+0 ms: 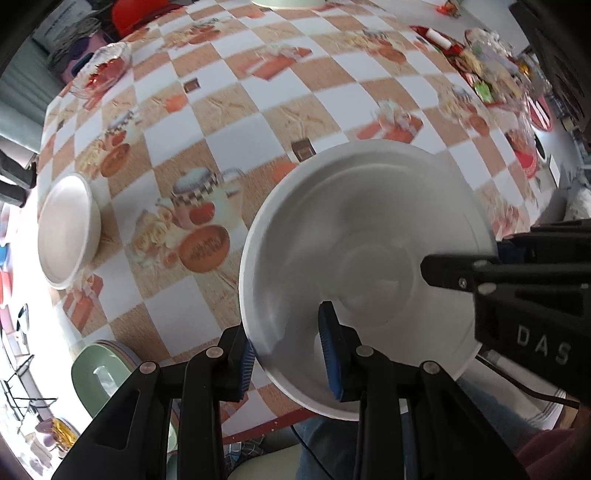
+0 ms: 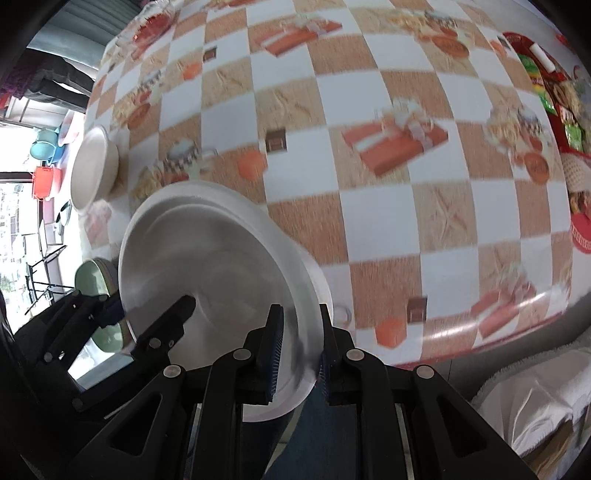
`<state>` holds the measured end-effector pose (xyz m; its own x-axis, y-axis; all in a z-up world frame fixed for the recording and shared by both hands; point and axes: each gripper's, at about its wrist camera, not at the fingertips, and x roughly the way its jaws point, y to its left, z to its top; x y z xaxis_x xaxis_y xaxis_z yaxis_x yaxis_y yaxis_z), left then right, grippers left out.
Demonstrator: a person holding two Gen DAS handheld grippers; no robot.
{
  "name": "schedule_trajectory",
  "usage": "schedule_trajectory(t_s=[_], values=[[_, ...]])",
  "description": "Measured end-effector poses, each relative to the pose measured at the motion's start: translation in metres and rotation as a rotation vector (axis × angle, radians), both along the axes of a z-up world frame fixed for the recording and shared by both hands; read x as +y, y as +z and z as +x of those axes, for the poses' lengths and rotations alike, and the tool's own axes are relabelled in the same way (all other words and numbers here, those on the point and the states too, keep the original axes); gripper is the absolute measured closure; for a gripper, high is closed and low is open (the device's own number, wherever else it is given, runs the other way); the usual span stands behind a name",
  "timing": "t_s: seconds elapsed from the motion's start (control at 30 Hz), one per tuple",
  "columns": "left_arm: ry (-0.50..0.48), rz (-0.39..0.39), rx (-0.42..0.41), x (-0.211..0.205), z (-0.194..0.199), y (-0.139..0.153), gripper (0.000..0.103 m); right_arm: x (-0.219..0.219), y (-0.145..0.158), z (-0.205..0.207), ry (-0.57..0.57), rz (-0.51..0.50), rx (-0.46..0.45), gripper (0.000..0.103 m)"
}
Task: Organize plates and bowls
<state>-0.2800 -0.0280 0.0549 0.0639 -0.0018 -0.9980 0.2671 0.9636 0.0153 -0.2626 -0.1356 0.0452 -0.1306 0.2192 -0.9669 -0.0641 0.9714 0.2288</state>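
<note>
A large white bowl (image 1: pixel 365 243) is held tilted above the near edge of the checkered table (image 1: pixel 229 122). My left gripper (image 1: pixel 290 354) is shut on its near rim, one blue pad inside, one outside. My right gripper (image 2: pixel 299 343) is shut on the opposite rim of the same bowl (image 2: pixel 210 254), and its black finger (image 1: pixel 450 271) shows over the bowl in the left wrist view. A second white bowl (image 1: pixel 68 229) stands on the table at the left; it also shows in the right wrist view (image 2: pixel 94 168). A stack of green plates (image 1: pixel 107 373) sits at the near left edge.
A glass dish with red sweets (image 1: pixel 105 70) stands at the far left corner. A red tray of snacks (image 1: pixel 484 74) lies at the far right. A pale green dish (image 1: pixel 284 3) is at the far edge. My jeans-clad legs are below the table edge.
</note>
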Motion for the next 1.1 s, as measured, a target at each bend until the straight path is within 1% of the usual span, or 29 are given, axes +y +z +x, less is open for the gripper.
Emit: schedule_trajectory(t_s=[0.17, 0.53, 0.57, 0.63, 0.7, 0.73, 0.77, 0.83, 0.87, 0.9, 0.93, 0.97, 1.1], values=[[-0.006, 0.011, 0.009, -0.003, -0.005, -0.006, 0.069, -0.001, -0.012, -0.009, -0.007, -0.009, 0.03, 0.083], [-0.026, -0.01, 0.056, -0.004, -0.011, -0.022, 0.069, 0.001, -0.032, -0.014, -0.014, -0.027, 0.063, 0.083], [-0.026, -0.013, 0.059, -0.003, -0.012, -0.023, 0.067, 0.001, -0.034, -0.014, -0.011, -0.031, 0.064, 0.083], [-0.026, -0.022, 0.065, -0.003, -0.011, -0.025, 0.065, 0.002, -0.036, -0.013, -0.008, -0.039, 0.07, 0.083], [-0.025, -0.025, 0.065, -0.002, -0.011, -0.025, 0.054, 0.002, -0.038, -0.012, -0.008, -0.046, 0.078, 0.083], [-0.022, -0.027, 0.062, 0.0, -0.011, -0.024, 0.042, 0.001, -0.038, -0.011, -0.009, -0.046, 0.078, 0.083], [-0.016, -0.031, 0.055, 0.002, -0.011, -0.023, 0.033, 0.0, -0.038, -0.01, -0.011, -0.042, 0.08, 0.083], [-0.002, -0.042, 0.037, 0.008, -0.01, -0.018, 0.027, -0.003, -0.036, -0.009, -0.014, -0.047, 0.08, 0.083], [0.006, -0.045, 0.032, 0.01, -0.009, -0.016, 0.024, -0.004, -0.035, -0.008, -0.017, -0.05, 0.08, 0.071], [0.016, -0.043, 0.026, 0.014, -0.007, -0.014, 0.024, -0.006, -0.035, -0.007, -0.021, -0.052, 0.078, 0.058], [0.026, -0.04, 0.022, 0.019, -0.007, -0.013, 0.024, -0.007, -0.033, -0.006, -0.028, -0.051, 0.072, 0.026], [0.038, -0.037, 0.02, 0.023, -0.005, -0.012, 0.024, -0.009, -0.03, -0.005, -0.037, -0.042, 0.058, 0.019], [0.103, -0.036, 0.015, 0.051, -0.006, -0.006, 0.024, -0.013, -0.023, 0.002, -0.051, -0.048, 0.051, 0.019]])
